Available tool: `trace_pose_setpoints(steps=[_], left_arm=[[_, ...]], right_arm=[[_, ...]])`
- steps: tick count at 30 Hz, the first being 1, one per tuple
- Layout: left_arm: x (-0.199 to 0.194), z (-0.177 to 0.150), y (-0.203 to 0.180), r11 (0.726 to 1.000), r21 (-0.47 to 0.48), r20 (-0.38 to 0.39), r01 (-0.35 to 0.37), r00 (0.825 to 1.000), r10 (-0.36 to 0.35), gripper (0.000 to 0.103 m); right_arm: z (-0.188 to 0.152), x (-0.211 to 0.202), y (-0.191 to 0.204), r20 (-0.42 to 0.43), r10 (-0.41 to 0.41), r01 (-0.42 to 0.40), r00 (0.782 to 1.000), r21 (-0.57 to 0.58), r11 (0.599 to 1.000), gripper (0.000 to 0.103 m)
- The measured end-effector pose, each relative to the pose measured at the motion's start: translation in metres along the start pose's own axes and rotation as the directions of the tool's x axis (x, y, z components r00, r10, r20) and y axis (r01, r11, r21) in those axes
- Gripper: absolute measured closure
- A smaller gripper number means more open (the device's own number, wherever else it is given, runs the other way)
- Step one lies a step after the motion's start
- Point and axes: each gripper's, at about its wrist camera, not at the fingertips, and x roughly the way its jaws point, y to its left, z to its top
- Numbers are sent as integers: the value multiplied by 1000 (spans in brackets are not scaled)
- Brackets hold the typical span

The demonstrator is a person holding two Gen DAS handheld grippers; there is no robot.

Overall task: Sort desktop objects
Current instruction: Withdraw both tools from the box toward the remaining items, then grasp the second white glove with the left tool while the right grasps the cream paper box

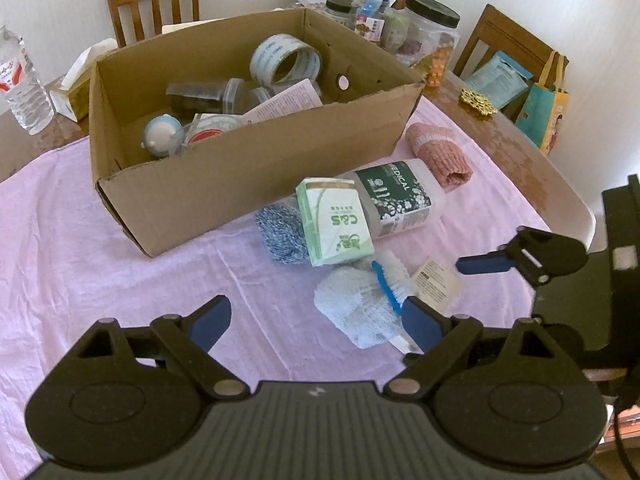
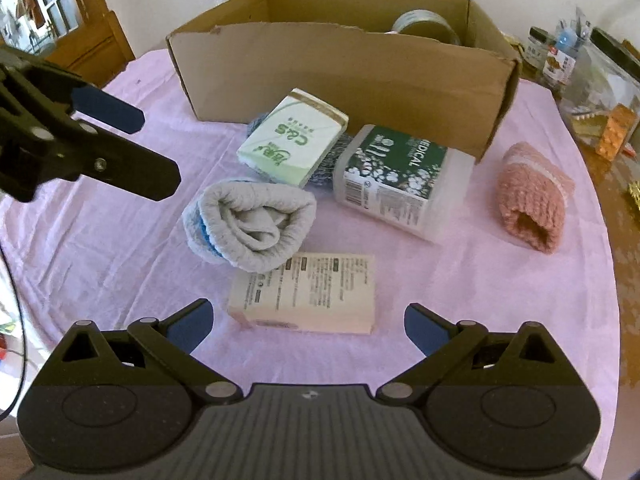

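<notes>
An open cardboard box [image 1: 240,168] [image 2: 340,80] holding tape and small containers stands on the pink cloth. In front of it lie a green C&S tissue pack [image 1: 334,220] [image 2: 296,136], a medical bottle [image 1: 396,196] [image 2: 396,180], a speckled blue sock [image 1: 280,236], a pale rolled sock [image 1: 356,308] [image 2: 252,224], a pink knitted roll [image 1: 440,152] [image 2: 532,196] and a cream carton [image 1: 436,280] [image 2: 308,296]. My left gripper [image 1: 316,322] is open, its right finger beside the pale sock. My right gripper [image 2: 308,326] is open just short of the cream carton.
A water bottle [image 1: 24,84], a tissue box [image 1: 80,80] and several jars [image 1: 428,28] stand behind the cardboard box. Wooden chairs ring the table and a bag [image 1: 544,112] hangs at the right. The table edge [image 1: 560,196] curves close by on the right.
</notes>
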Motion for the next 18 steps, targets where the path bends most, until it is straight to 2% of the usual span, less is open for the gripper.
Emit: trace_pose_setpoints(steps=[8, 18], left_arm=[[11, 5, -6, 999, 7, -18, 31, 999, -31, 11], [36, 12, -12, 996, -12, -43, 86, 995, -87, 11]], right_arm=[[-1, 19, 8, 1, -84, 84, 996, -24, 996, 0], [-12, 9, -23, -3, -143, 143, 990, 60, 988, 0]])
